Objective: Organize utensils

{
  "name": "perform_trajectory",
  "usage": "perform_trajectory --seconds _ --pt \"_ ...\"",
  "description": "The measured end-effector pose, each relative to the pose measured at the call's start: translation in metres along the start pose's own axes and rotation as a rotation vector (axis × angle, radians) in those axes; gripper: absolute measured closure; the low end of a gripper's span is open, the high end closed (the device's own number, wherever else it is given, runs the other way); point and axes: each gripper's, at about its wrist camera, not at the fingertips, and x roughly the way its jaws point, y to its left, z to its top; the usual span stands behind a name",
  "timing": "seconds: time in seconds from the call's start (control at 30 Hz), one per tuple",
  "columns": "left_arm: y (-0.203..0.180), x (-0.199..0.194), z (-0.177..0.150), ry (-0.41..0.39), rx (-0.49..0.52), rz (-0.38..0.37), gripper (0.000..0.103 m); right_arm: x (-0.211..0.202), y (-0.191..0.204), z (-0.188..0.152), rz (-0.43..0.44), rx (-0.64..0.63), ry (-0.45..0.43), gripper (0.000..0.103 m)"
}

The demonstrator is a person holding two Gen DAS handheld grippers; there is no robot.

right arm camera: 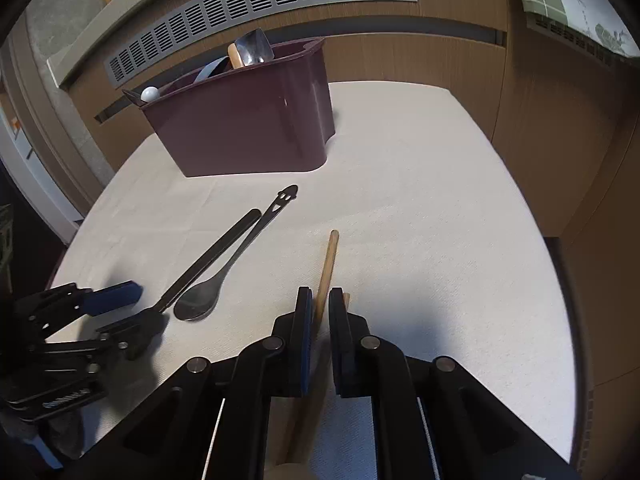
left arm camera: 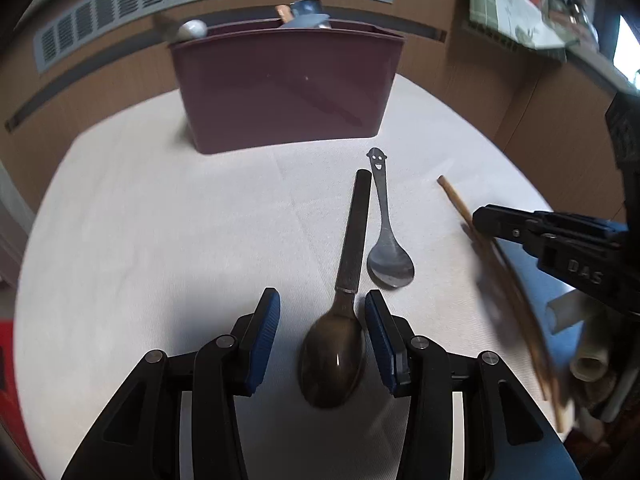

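Note:
A maroon utensil bin stands at the far side of the white table and holds several utensils; it also shows in the right wrist view. My left gripper is open, its jaws on either side of a dark spoon with a black handle that lies on the table. A small steel spoon with a smiley handle lies just right of it. My right gripper is shut on a wooden utensil handle, whose far tip rests near the table.
The white tablecloth covers the table, with brown cabinet panels and a grey vent grille behind it. Rolled items lie off the table's right edge. My left gripper shows at the left of the right wrist view.

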Motion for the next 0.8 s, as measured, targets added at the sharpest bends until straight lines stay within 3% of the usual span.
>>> perform_trajectory --seconds 0.2,0.33,0.53,0.6,0.7,0.8 --pt "-0.002 0.007 0.008 0.004 0.027 0.043 0.058 -0.002 0.003 -0.003 0.022 0.006 -0.026 0.094" --pt "0.007 0.006 0.007 -0.017 0.035 0.106 0.053 -0.011 0.0 -0.005 -0.013 -0.019 -0.064 0.09" --pt "0.037 0.002 0.006 -0.028 -0.051 0.166 0.053 -0.015 -0.014 -0.009 -0.03 0.006 -0.079 0.09" --pt "0.038 -0.008 0.005 -0.068 -0.072 0.094 0.053 -0.014 -0.018 -0.01 -0.025 0.021 -0.081 0.09" --pt "0.02 -0.019 0.001 -0.101 -0.033 -0.106 0.053 -0.013 -0.019 -0.01 -0.02 0.029 -0.081 0.09" --pt "-0.007 -0.015 -0.002 -0.078 0.042 -0.129 0.053 -0.011 -0.019 -0.011 -0.018 0.033 -0.077 0.09"
